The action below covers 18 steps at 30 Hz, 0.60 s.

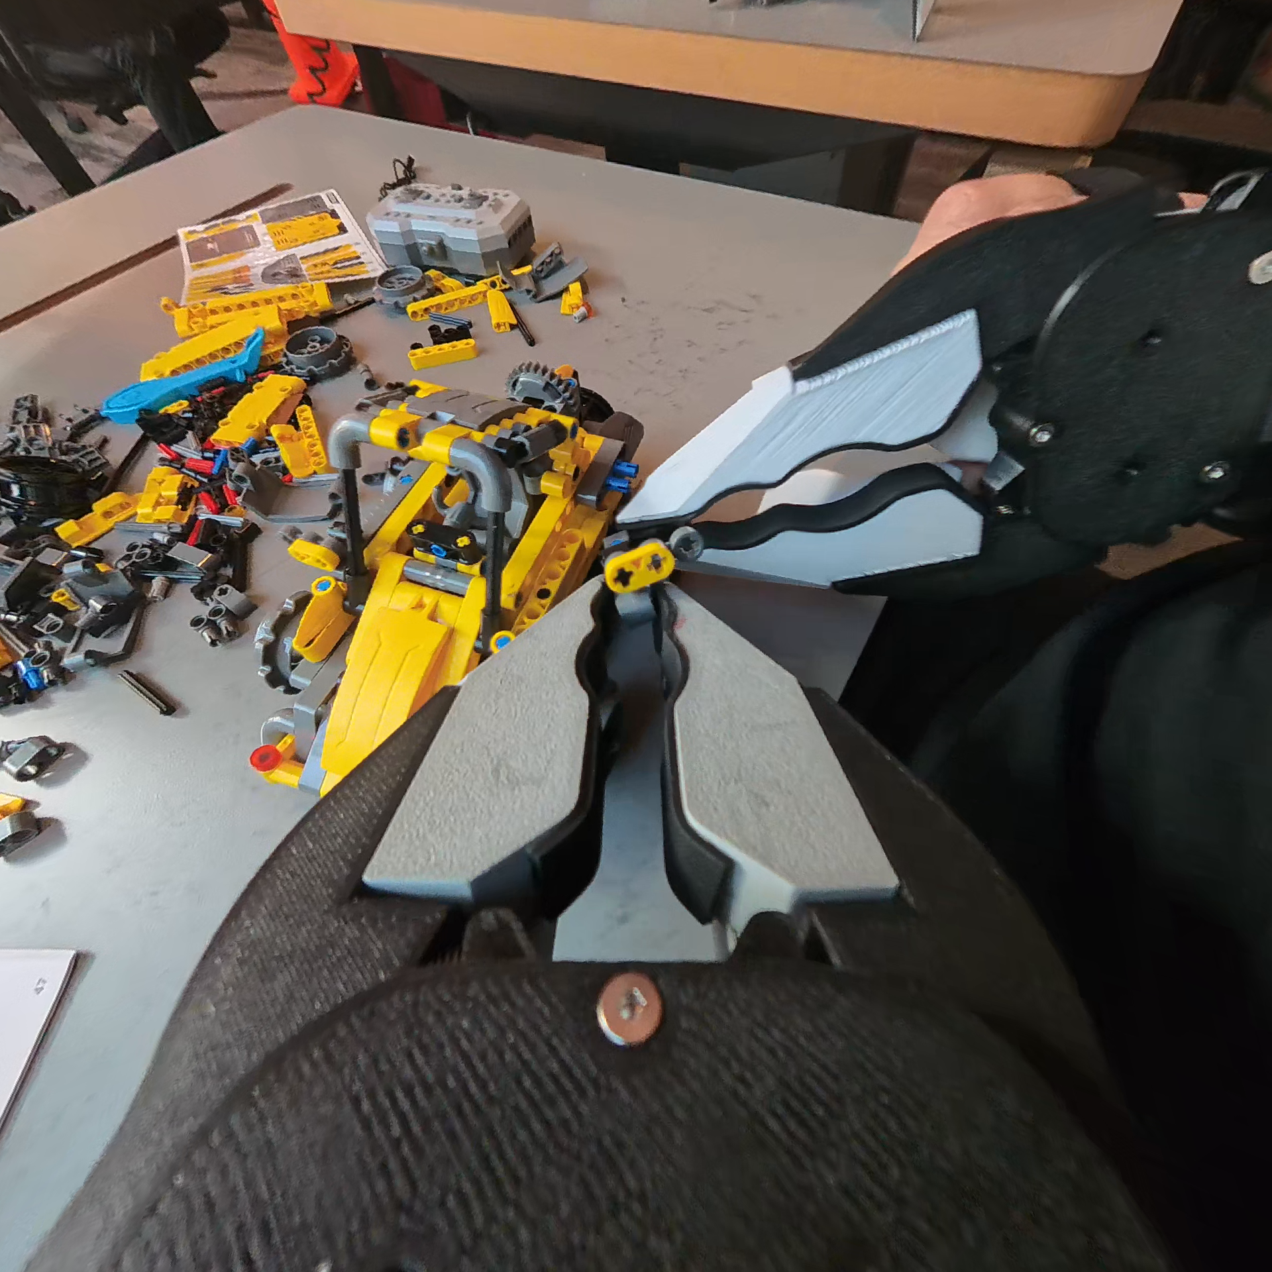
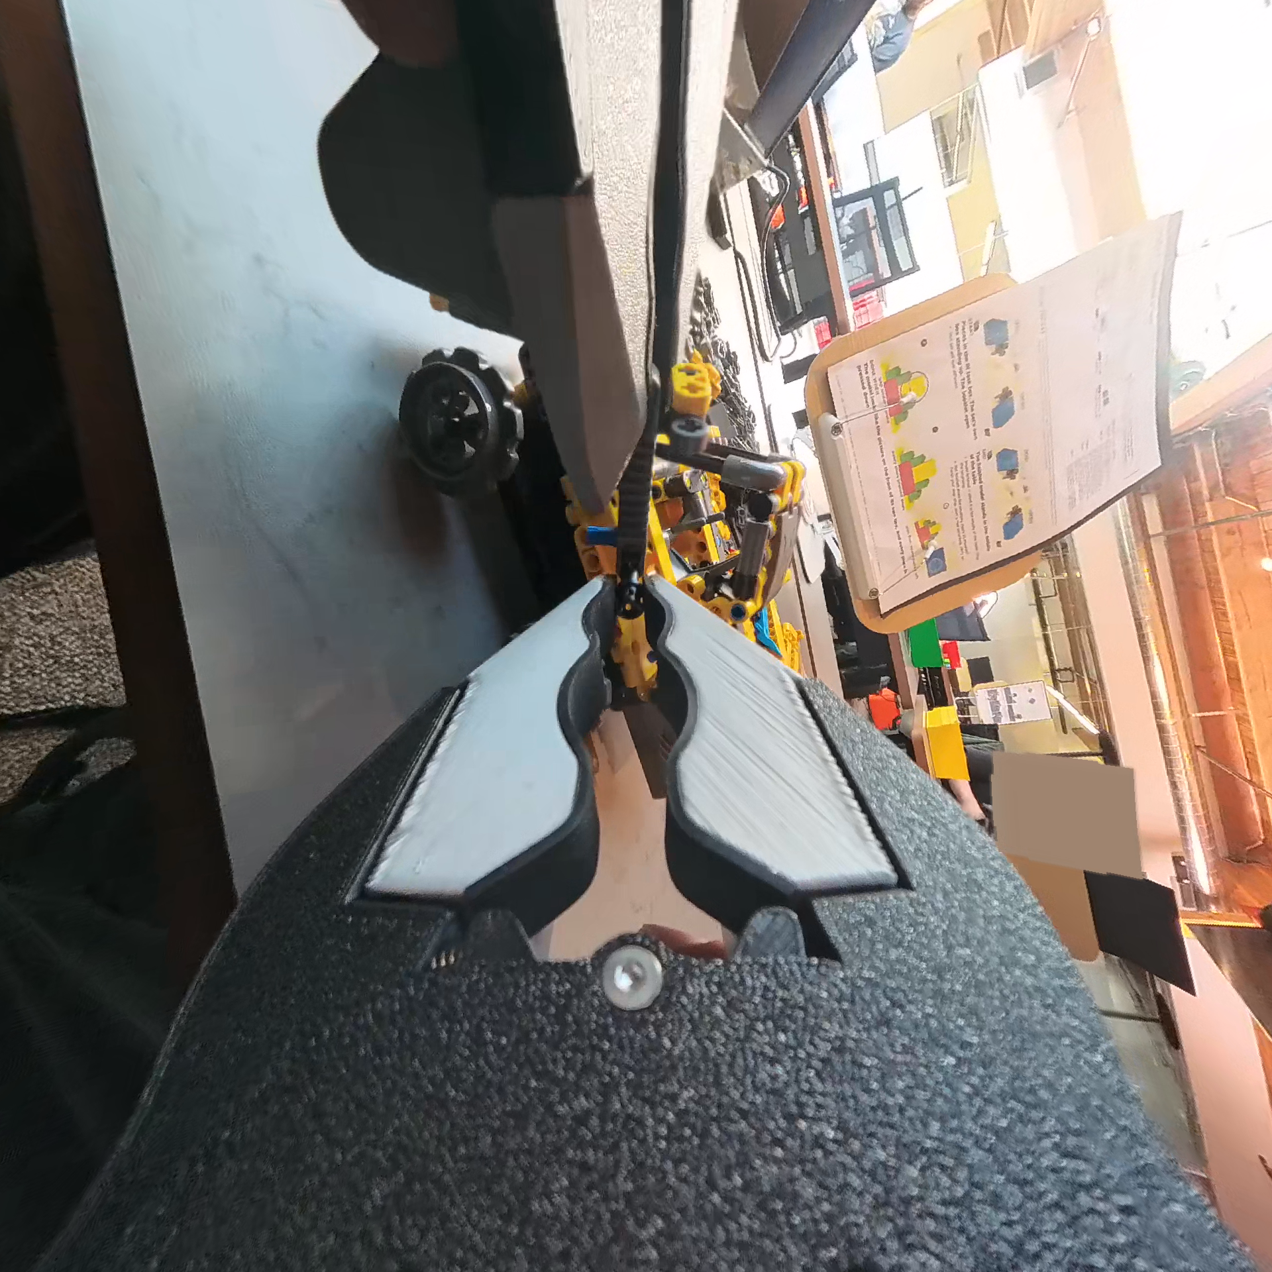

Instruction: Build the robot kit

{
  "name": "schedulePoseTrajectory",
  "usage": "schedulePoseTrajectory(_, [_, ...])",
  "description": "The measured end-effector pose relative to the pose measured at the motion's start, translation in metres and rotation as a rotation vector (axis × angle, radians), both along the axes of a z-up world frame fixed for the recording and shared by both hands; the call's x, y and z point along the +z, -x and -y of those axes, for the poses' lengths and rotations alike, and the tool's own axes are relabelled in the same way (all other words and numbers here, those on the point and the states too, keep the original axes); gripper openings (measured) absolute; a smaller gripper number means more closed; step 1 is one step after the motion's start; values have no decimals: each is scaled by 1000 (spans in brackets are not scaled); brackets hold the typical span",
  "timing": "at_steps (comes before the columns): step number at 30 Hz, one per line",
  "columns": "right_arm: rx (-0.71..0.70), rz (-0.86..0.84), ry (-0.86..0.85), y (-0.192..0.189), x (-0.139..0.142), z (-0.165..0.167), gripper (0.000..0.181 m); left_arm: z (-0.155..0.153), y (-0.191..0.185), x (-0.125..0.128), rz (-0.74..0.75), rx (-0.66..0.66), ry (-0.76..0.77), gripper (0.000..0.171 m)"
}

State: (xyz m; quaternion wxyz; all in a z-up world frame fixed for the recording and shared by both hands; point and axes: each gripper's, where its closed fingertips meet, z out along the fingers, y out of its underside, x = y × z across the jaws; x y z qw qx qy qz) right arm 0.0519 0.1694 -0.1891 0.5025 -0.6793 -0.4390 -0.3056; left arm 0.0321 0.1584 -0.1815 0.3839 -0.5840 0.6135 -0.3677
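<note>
My left gripper [image 1: 632, 595] is shut on a small grey part [image 1: 634, 611] with a short yellow two-hole beam [image 1: 637, 566] on top, held just off the near right side of a half-built yellow vehicle model [image 1: 427, 585]. My right gripper [image 1: 637, 531] comes in from the right, held by a hand [image 1: 984, 206], with its tips against that yellow beam. In the right wrist view my right gripper [image 2: 632, 588] is shut on a thin black rod [image 2: 634, 530]. The left gripper [image 2: 637, 440] hangs down from above, with the yellow beam [image 2: 692, 382] and the model [image 2: 695, 550] behind.
On the grey table [image 1: 723, 275] lie a heap of loose yellow, black and grey parts [image 1: 172, 447], a blue tool [image 1: 182, 382], a grey battery box [image 1: 451, 227], a printed sheet [image 1: 275, 244] and white paper [image 1: 27, 1012]. A black toothed wheel [image 2: 458, 420] and a clipboard [image 2: 991, 440] show in the right wrist view. The grippers are tip to tip, or close to it.
</note>
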Motion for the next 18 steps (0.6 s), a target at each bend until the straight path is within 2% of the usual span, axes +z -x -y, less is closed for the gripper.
schedulePoseTrajectory(3, [11, -46, -8, 1, 4, 1, 7, -1, 1, 5, 64, -14, 46, 7])
schedulePoseTrajectory(6, [67, -169, 17, 4, 8, 7, 12, 2, 2, 12, 141, -49, 123, 6])
schedulePoseTrajectory(8, [160, -286, 47, 8, 14, 15, 18, 4, 2, 19, 195, -93, 156, 5])
schedulePoseTrajectory(10, [251, -477, 78, 3, 28, 21, 14, 2, 3, 24, 227, -121, 149, 5])
schedulePoseTrajectory(14, [397, -846, 178, -40, 63, 7, 14, -4, 3, 28, 271, -163, 207, 5])
schedulePoseTrajectory(16, [455, -992, 214, -67, 81, -11, 16, -4, 5, 32, 299, -187, 284, 5])
schedulePoseTrajectory(18, [522, -1116, 191, -90, 103, -33, 16, -7, 9, 43, 367, -212, 288, 5])
